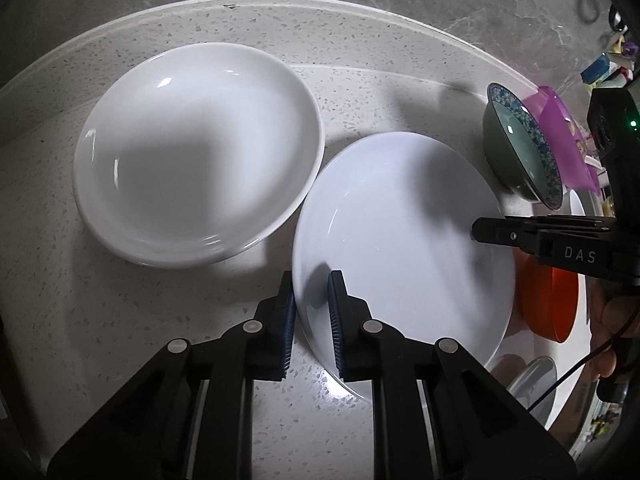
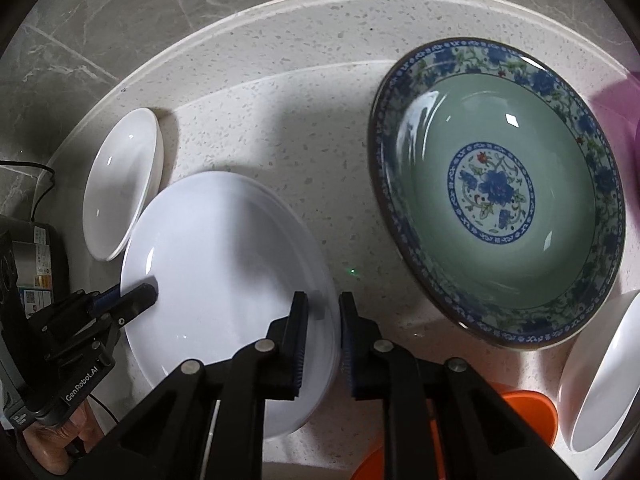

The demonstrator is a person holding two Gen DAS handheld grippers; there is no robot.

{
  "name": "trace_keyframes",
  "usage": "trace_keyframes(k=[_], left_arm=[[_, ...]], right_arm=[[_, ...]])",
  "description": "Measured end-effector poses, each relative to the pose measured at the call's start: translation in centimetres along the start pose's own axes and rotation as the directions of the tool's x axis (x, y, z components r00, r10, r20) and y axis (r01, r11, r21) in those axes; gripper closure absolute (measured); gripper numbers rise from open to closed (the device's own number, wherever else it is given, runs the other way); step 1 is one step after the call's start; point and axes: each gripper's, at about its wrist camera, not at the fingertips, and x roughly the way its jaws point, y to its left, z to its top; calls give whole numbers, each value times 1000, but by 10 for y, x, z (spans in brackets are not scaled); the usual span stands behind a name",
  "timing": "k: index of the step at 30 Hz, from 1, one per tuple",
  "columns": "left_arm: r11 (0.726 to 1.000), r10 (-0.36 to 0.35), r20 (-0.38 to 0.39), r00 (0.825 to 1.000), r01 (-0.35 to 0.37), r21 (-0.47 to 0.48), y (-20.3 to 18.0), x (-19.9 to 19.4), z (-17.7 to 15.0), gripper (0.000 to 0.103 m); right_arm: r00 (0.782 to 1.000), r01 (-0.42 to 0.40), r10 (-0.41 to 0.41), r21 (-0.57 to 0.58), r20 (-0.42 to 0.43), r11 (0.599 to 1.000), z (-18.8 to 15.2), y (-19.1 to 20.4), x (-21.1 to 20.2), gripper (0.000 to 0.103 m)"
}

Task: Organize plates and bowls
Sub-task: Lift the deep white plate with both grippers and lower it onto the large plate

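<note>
Both grippers pinched the same white plate (image 1: pixel 400 248) by opposite rims: the left gripper (image 1: pixel 312 312) nearly closed on its near edge, the right gripper (image 2: pixel 324 320) likewise. "DAS" and "GenRobot.AI" were readable on their bodies. A white bowl (image 1: pixel 196 152) sat beyond the left fingers; whether it touched the plate was unclear.

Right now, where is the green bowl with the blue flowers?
The green floral bowl sits on the speckled counter, filling the right of the right wrist view, just right of the white plate that both tools grip.
</note>
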Motion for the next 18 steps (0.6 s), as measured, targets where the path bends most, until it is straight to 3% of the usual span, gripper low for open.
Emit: trace_keyframes(k=[9,18], left_arm=[[1000,-11,-7,1000,11,-23,3,-4,-9,89],[999,-26,23,999,26,-25,-6,-37,-12,89]], right_arm=[[1000,2,-2,-9,11,1000,-1,4,-5,86],[999,-19,19,-21,34,1000,-2,2,-29,86]])
